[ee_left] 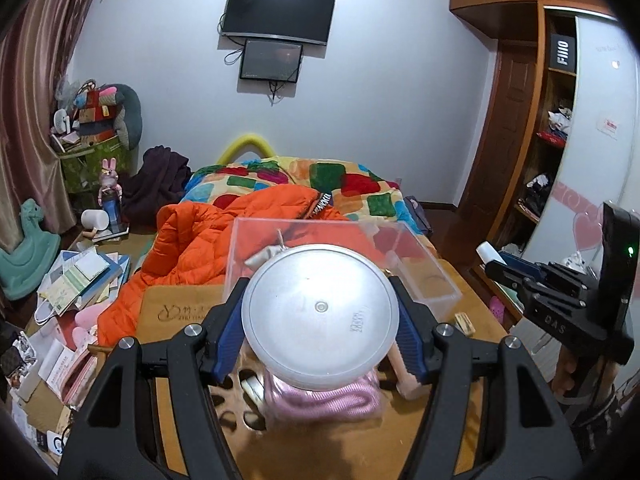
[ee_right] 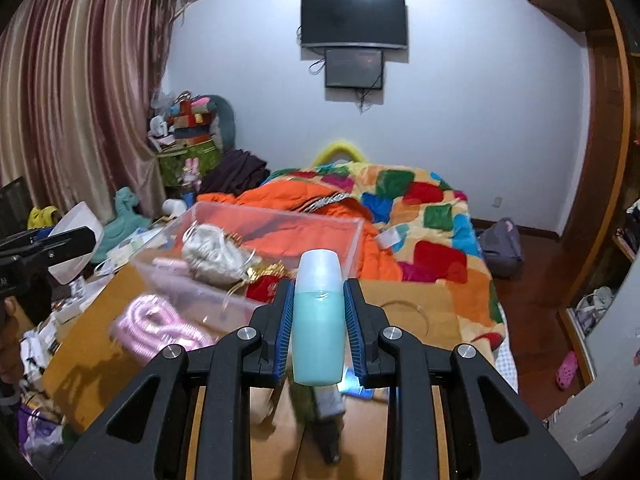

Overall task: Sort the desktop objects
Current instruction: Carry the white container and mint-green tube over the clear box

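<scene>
Through the left wrist camera, your left claw (ee_left: 320,334) is closed onto a round white lid (ee_left: 320,316), its blue pads (ee_left: 230,336) pressing the rim on both sides; the lid is held above the wooden surface (ee_left: 472,336), over a pink knitted item (ee_left: 320,400). Just beyond the lid stands the clear plastic box (ee_left: 424,276), with an orange jacket (ee_left: 192,248) behind it on the bed. Your right claw (ee_left: 496,262) shows at the right edge, a white-capped thing between its fingers. Through the right wrist camera, your right claw (ee_right: 319,320) grips a turquoise bottle (ee_right: 319,332) with a frosted cap, upright between the blue pads (ee_right: 285,328) and lifted off the surface (ee_right: 408,300). The clear plastic box (ee_right: 256,248) sits to the left ahead, holding a pale bundle and some gold and red pieces; the pink knitted item (ee_right: 160,326) lies just beside its near wall.
</scene>
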{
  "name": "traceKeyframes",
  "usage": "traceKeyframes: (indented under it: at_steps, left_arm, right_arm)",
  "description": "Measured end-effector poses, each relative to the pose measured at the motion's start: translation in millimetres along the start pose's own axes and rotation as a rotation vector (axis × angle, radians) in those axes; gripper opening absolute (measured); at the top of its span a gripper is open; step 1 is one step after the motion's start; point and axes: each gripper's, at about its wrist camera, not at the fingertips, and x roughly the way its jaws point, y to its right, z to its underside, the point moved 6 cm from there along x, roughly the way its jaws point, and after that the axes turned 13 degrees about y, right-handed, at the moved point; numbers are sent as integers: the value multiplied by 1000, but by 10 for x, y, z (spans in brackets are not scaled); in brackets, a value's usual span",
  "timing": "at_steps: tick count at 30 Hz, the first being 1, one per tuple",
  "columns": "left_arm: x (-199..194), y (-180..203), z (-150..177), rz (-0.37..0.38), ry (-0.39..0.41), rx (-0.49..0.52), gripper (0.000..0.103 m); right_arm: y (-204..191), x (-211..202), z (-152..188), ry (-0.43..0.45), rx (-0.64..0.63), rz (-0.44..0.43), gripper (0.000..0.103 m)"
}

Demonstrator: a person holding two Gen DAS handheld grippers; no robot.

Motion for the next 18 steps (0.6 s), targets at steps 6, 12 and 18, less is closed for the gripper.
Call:
traceKeyframes:
  at_steps: [6, 12, 18]
  left_arm:
    - [261, -59, -120, 7, -20, 1, 65]
    - [563, -54, -119, 15, -56, -13, 65]
    - [808, 65, -107, 40, -87, 15, 65]
  right_arm:
    - [-16, 231, -118, 7, -7, -21, 23]
    - [-25, 497, -139, -14, 15, -54, 23]
    - [-58, 698, -71, -45, 15, -77, 23]
